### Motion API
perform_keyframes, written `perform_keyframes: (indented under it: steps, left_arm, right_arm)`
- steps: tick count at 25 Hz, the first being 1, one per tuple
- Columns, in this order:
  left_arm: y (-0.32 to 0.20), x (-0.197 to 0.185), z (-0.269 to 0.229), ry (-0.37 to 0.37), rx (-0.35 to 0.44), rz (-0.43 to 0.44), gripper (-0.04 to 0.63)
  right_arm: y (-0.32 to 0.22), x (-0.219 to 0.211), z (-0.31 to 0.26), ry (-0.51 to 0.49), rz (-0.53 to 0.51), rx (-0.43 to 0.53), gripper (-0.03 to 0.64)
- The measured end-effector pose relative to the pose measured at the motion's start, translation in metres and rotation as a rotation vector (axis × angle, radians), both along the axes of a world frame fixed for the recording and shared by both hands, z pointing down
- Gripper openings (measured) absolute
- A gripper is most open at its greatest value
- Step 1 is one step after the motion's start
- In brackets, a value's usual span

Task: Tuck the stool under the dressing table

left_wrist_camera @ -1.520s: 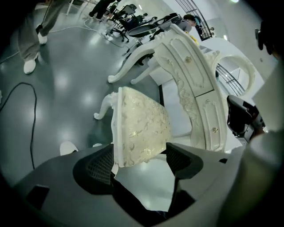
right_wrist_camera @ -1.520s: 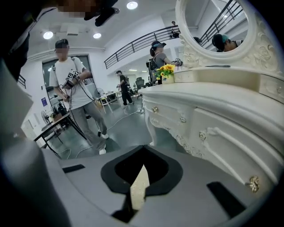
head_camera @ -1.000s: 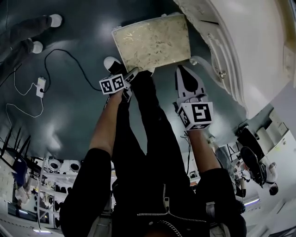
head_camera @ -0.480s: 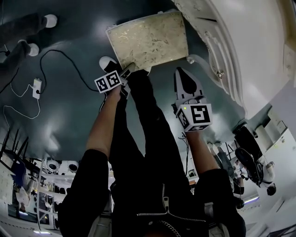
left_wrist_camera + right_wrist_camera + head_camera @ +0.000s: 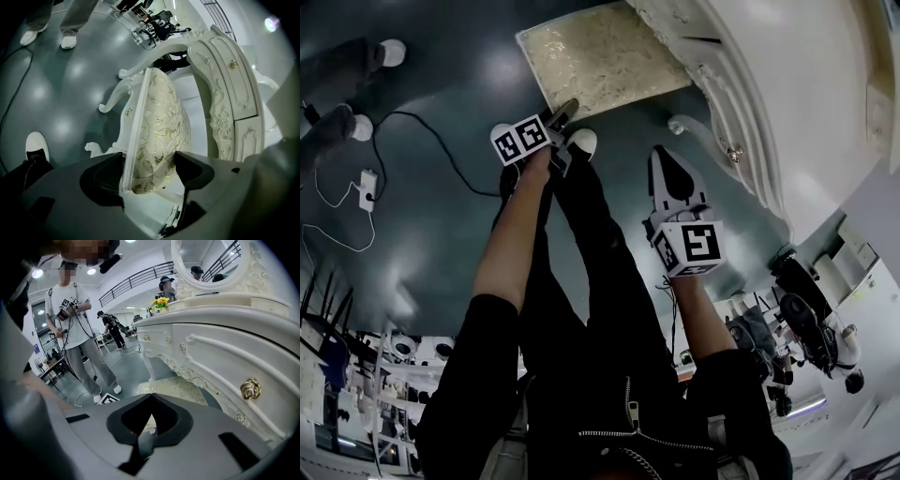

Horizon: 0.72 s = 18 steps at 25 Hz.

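Observation:
The stool (image 5: 600, 56), with a cream and gold floral cushion, stands on the dark floor beside the white carved dressing table (image 5: 750, 103). My left gripper (image 5: 560, 117) is shut on the stool's near edge. In the left gripper view the cushion (image 5: 161, 122) and its white frame sit between the jaws of the left gripper (image 5: 150, 164), with the dressing table's drawers (image 5: 234, 93) right behind. My right gripper (image 5: 667, 167) hangs shut and empty in front of the table. In the right gripper view the right gripper (image 5: 151, 398) faces the table front (image 5: 220, 348) and the stool's cushion (image 5: 180, 387) below it.
A curved white table leg (image 5: 682, 123) stands on the floor near my right gripper. My own white shoe (image 5: 581, 142) is just behind the stool. A cable and power strip (image 5: 366, 184) lie at left. Another person (image 5: 75, 324) stands nearby, their shoes (image 5: 390, 52) at upper left.
The stool has slid away from me and closer to the dressing table, with my left gripper still holding its edge. My right gripper has drifted slightly forward, still shut.

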<state>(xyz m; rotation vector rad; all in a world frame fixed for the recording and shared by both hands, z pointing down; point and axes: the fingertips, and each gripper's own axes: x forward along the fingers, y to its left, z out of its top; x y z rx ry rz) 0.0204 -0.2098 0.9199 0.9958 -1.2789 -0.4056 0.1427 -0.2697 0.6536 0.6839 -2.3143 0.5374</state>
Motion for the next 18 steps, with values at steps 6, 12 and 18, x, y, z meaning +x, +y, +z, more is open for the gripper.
perform_keyframes:
  steps: [6,12,18]
  left_arm:
    - [-0.060,-0.003,0.000,0.010,0.051,-0.028,0.351]
    - [-0.120,-0.009,-0.005,-0.007,0.105,-0.037,0.339]
    - [-0.177,-0.005,-0.006,-0.011,0.123,-0.017,0.328]
  right_arm:
    - [-0.001,0.014,0.004,-0.006,0.018,0.000,0.007]
    - [-0.003,0.026,0.007,-0.016,0.064,-0.004,0.006]
    - [-0.013,0.038,0.006,-0.018,0.082,0.001,0.007]
